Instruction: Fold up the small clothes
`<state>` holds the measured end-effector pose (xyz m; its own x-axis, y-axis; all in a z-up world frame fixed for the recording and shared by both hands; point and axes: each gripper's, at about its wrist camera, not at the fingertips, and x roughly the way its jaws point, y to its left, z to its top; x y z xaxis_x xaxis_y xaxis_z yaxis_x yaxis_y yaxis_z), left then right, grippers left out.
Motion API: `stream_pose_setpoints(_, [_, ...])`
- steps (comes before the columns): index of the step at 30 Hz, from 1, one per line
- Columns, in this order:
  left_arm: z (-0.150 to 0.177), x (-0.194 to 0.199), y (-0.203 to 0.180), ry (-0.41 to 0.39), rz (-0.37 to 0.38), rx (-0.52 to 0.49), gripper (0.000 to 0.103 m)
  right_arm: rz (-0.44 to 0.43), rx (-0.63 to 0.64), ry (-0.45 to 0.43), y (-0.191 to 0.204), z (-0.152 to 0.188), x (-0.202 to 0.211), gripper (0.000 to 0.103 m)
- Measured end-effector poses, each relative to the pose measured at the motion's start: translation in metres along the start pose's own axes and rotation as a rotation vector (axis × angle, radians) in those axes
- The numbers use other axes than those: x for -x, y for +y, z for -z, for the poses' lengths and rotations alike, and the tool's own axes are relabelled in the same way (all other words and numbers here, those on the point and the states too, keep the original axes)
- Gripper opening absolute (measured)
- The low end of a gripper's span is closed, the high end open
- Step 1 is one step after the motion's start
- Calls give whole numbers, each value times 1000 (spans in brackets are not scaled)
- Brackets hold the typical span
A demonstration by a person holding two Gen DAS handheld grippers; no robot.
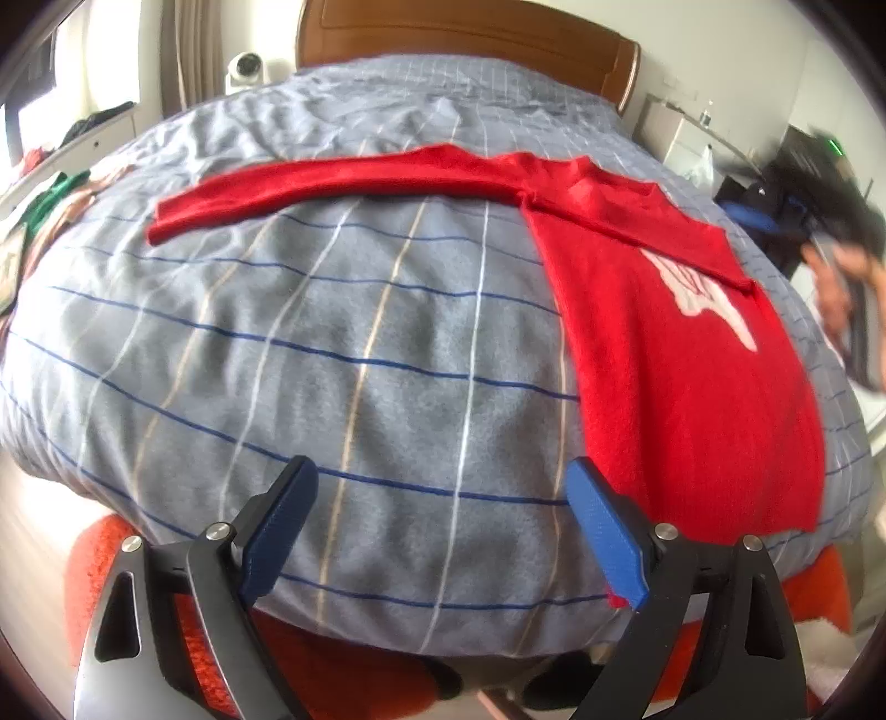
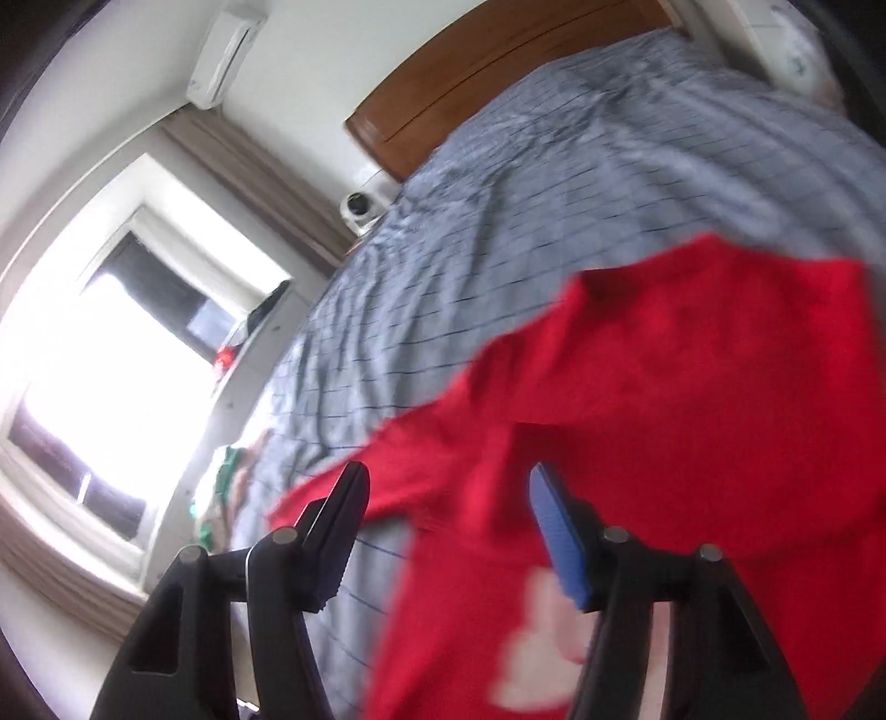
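A red long-sleeved top [image 1: 681,343] with a white print lies on the grey checked bed cover [image 1: 332,343]. One sleeve [image 1: 332,188] stretches out to the left; the right side is folded over the body. My left gripper [image 1: 443,531] is open and empty above the bed's near edge, just left of the top's hem. My right gripper [image 2: 448,531] is open and empty, tilted, close above the red top [image 2: 664,399]; that view is blurred. In the left wrist view the right gripper and the hand holding it [image 1: 847,288] show blurred at the right edge.
A wooden headboard [image 1: 459,33] stands at the far end. Clothes lie at the bed's left side [image 1: 50,205]. A white camera [image 1: 246,66] sits by the headboard. Dark bags [image 1: 786,205] stand right of the bed. An orange rug [image 1: 343,664] lies below. A window [image 2: 111,376] is on the left.
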<state>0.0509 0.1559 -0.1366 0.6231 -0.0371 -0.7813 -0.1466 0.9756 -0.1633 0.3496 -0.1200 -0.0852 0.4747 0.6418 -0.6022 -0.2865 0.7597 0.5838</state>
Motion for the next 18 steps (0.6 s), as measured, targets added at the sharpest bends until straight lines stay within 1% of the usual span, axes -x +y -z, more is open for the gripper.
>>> stream_pose_setpoints(3, [-4, -1, -6, -3, 5, -10, 92, 157, 33, -40, -50, 16, 48, 61])
stream_pose_setpoints(4, [-7, 0, -9, -9, 4, -20, 92, 231, 48, -52, -70, 23, 67, 61])
stream_pose_setpoints(6, [-15, -1, -13, -20, -4, -39, 93, 331, 66, -70, -99, 31, 93, 61])
stream_pose_setpoints(7, [-19, -2, -14, -25, -11, -40, 93, 370, 62, -80, -113, 34, 105, 61])
stream_pose_setpoints(9, [-29, -4, -13, -41, -26, -31, 93, 444, 11, -100, -148, 43, 127, 61])
stream_pose_setpoints(11, [-37, -8, -8, -52, -47, -8, 94, 475, -65, -117, -172, 55, 148, 61])
stream_pose_setpoints(13, [-39, -11, -2, -51, -57, 29, 94, 478, -81, -123, -175, 61, 158, 61])
stream_pose_setpoints(14, [-37, -12, 1, -47, -57, 45, 94, 494, -53, -113, -171, 62, 159, 61])
stream_pose_setpoints(16, [-30, -11, 7, -43, -51, 69, 94, 531, 28, -82, -158, 59, 151, 61])
stream_pose_setpoints(18, [-19, -9, 10, -43, -60, 65, 94, 567, 157, -39, -138, 55, 136, 61])
